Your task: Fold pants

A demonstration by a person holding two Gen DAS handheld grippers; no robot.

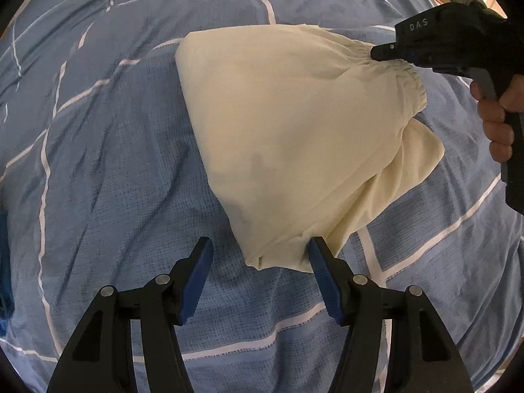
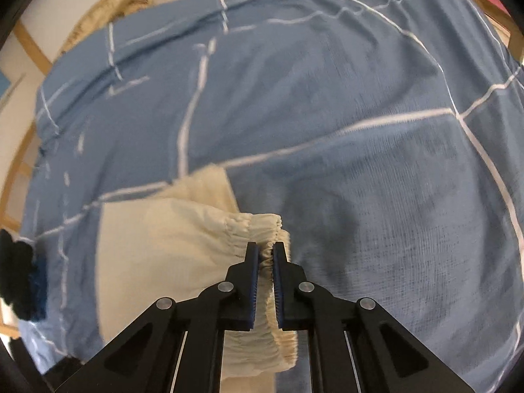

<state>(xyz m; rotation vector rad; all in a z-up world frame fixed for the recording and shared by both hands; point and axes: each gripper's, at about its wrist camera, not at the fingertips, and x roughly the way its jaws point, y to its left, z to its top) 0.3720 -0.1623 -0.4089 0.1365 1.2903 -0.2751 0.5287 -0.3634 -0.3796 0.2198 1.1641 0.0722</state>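
Observation:
Cream pants [image 1: 294, 137] lie folded on a blue checked bedspread [image 1: 98, 170]. My left gripper [image 1: 260, 252] is open, its blue pads on either side of the pants' near corner, low over the bed. My right gripper [image 2: 265, 252] is shut on the gathered elastic waistband [image 2: 258, 229] and holds it a little above the bed. In the left wrist view the right gripper [image 1: 380, 54] shows at the upper right, pinching the waistband [image 1: 402, 75]. The pants [image 2: 157, 255] spread to the left in the right wrist view.
The bedspread [image 2: 360, 163] covers the whole bed. A wooden bed frame [image 2: 29, 46] and a beige plush item [image 2: 98, 9] sit at the far edge. A dark blue item [image 2: 23, 275] lies at the left edge.

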